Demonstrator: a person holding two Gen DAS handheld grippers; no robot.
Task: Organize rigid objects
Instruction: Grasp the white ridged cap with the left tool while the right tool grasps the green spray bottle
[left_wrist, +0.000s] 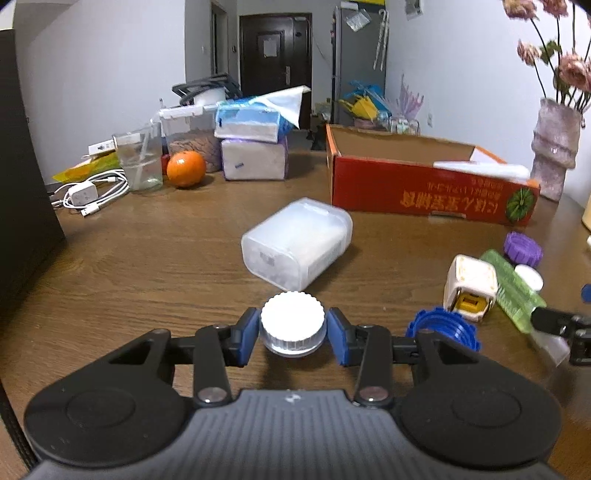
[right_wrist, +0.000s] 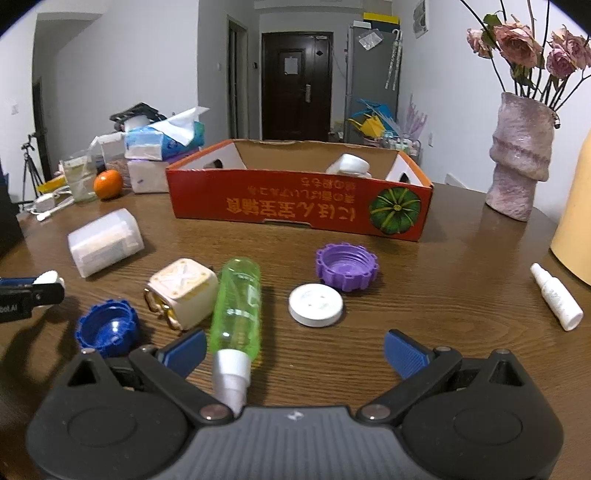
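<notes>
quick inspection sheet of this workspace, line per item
surface: brown wooden table, crowded.
job's things: red cardboard box holding one white container; loose green spray bottle, purple cap, blue cap, flat white lid, cream cube, frosted plastic case, small white bottle.
clutter: orange, tissue packs, glass.
grippers: left gripper pinching a white-capped jar; right gripper open, empty.
cables: white charger cable.
surroundings: vase of flowers, dark door.

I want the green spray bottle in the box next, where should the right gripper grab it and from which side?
Grip the green spray bottle across its round body, coming from above. It lies flat, silver nozzle toward the open right gripper, so the body's sides are free, though the cream cube sits close beside it.
</notes>
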